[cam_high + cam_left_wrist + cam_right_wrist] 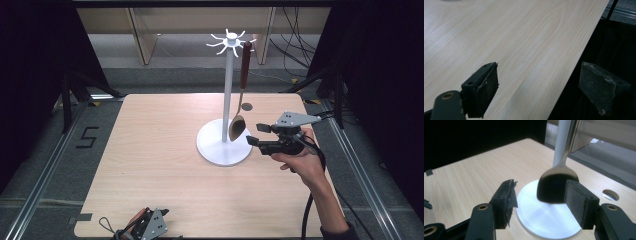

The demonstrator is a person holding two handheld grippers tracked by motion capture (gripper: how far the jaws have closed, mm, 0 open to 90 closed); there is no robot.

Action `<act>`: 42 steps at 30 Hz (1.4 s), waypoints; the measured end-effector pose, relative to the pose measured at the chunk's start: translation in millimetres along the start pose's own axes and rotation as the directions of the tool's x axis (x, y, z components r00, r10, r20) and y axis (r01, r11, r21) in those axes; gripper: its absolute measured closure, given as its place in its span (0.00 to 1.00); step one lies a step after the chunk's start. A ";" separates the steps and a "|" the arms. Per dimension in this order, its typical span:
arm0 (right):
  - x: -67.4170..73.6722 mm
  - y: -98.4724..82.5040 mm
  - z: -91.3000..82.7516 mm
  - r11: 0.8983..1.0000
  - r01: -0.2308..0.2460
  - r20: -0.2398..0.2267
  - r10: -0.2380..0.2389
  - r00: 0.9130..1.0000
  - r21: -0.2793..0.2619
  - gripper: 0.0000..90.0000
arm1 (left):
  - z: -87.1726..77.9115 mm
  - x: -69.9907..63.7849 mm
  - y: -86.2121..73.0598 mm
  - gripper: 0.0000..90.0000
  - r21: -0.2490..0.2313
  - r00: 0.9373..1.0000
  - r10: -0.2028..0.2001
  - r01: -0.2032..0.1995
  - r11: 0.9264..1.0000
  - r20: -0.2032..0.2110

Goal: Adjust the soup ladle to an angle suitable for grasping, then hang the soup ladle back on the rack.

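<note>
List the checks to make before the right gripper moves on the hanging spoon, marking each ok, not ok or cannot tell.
1. Spoon hangs from the white stand hook: ok.
2. Right gripper jaws open: ok.
3. Spoon bowl lies between those jaws: cannot tell; it looks just beyond them.
4. Stand base flat on the table: ok.
5. Left gripper open, away at the table's near edge: ok.

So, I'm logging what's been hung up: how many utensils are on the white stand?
1. A single spoon with a dark red handle hangs from a hook on the stand, bowl down above the round base, in front of the open right gripper.
</note>
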State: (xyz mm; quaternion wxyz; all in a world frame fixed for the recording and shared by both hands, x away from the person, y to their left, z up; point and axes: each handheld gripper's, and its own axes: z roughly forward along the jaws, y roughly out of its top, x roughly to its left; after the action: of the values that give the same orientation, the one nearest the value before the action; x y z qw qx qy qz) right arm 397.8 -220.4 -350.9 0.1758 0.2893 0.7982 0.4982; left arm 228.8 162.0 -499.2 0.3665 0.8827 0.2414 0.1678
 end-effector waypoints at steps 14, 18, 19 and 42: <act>6.8 -32.0 14.7 0.992 -0.016 -0.030 0.020 0.999 0.129 0.45 | -0.4 0.3 -0.9 0.17 -0.013 1.000 0.002 -0.002 1.000 0.011; 6.2 -38.6 15.9 0.990 -0.036 -0.044 0.042 0.998 0.139 0.45 | -1.7 -0.8 -2.6 0.17 -0.012 1.000 -0.020 0.020 1.000 0.001; 5.2 -39.6 16.4 0.989 -0.024 -0.053 0.032 0.998 0.146 0.45 | -1.8 -0.9 -2.9 0.17 -0.009 1.000 -0.017 0.017 1.000 0.000; 14.5 -65.7 16.7 0.978 -0.028 -0.060 0.041 0.997 0.205 0.44 | -5.5 -0.4 -4.9 0.17 0.000 1.000 0.019 -0.019 1.000 -0.018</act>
State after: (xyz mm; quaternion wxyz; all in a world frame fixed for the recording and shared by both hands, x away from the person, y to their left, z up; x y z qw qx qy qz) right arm 377.3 -221.7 -417.1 0.1110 0.3036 0.8453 0.4255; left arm 224.4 167.8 -499.1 0.3627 0.8834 0.2366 0.1793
